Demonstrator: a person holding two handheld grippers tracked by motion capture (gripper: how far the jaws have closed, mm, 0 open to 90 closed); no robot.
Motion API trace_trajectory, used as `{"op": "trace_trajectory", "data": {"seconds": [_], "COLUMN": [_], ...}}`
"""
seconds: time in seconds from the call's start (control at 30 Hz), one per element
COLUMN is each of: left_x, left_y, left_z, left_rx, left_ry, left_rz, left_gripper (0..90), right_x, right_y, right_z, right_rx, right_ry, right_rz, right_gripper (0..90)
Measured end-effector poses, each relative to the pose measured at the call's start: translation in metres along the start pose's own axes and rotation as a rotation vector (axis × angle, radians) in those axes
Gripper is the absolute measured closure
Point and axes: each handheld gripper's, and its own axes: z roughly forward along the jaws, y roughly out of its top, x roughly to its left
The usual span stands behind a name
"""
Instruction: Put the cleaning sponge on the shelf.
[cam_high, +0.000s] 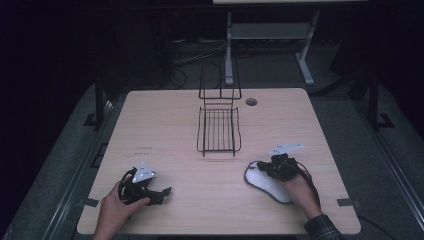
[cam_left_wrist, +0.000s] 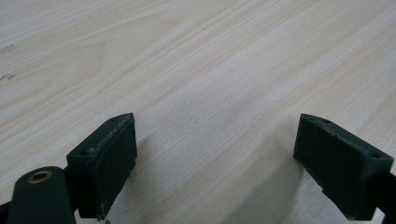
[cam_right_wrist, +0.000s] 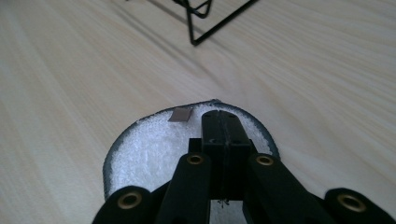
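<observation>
1. At about 4 o'clock on the pale wood surface (cam_high: 165, 110): a flat white insole (cam_high: 270, 187), fuzzy on top with a dark rim, its long axis running from 10 o'clock at the rounded end to 4 o'clock beneath the person's hand.
2. Right gripper (cam_high: 265, 167): jaws pressed fully together and laid on top of the insole at its rounded end. In the right gripper view the jaws (cam_right_wrist: 223, 135) meet with no gap. Whether any of the fabric is pinched between them cannot be told.
3. Small grey tag (cam_right_wrist: 180, 114) on the insole, just left of the jaw tips in that view.
4. Left gripper (cam_high: 162, 192), at about 8 o'clock: jaws wide apart, holding nothing, bare wood between them (cam_left_wrist: 215, 154). It lies well apart from the insole, so the right hand is the nearer.
5. Black wire rack (cam_high: 218, 130), at centre toward 12 o'clock: it stands up-surface of the insole, at about 11 o'clock from the right jaws, a likely destination.
6. Hidden: the insole's far end, covered by the right hand and sleeve; the underside of the jaws.
</observation>
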Motion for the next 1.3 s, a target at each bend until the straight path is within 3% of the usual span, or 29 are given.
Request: {"op": "trace_trajectory", "data": {"seconds": [0.23, 0.53, 0.67, 0.87, 0.93, 0.97, 1.07, 1.1, 1.3], "left_x": [0.000, 0.000, 0.000, 0.000, 0.000, 0.000, 0.000, 0.000, 0.000], "left_y": [0.000, 0.000, 0.000, 0.000, 0.000, 0.000, 0.000, 0.000, 0.000], "left_z": [0.000, 0.000, 0.000, 0.000, 0.000, 0.000, 0.000, 0.000, 0.000], "left_rx": [0.000, 0.000, 0.000, 0.000, 0.000, 0.000, 0.000, 0.002, 0.002], "left_ry": [0.000, 0.000, 0.000, 0.000, 0.000, 0.000, 0.000, 0.000, -0.001], "left_rz": [0.000, 0.001, 0.001, 0.000, 0.000, -0.002, -0.003, -0.001, -0.001], "left_gripper": [12.4, 12.3, 12.4, 12.4, 12.4, 12.4, 12.4, 12.4, 12.4], "right_x": [-0.016, -0.016, -0.016, -0.019, -0.019, -0.020, -0.021, -0.021, -0.022], "right_y": [-0.005, -0.005, -0.006, -0.009, -0.011, -0.013, -0.016, -0.019, -0.023], "right_z": [-0.005, -0.010, -0.017, -0.033, -0.035, -0.038, -0.040, -0.042, -0.041], "right_rx": [-0.019, -0.031, -0.052, -0.053, -0.048, -0.035, -0.023, -0.020, 0.007], "right_ry": [-0.054, -0.062, -0.066, -0.077, -0.080, -0.082, -0.078, -0.097, -0.089], "right_rz": [0.048, 0.060, 0.066, 0.072, 0.069, 0.076, 0.075, 0.068, 0.077], "right_gripper": [89.7, 84.4, 76.4, 55.7, 52.0, 44.8, 39.4, 32.9, 19.3]}}
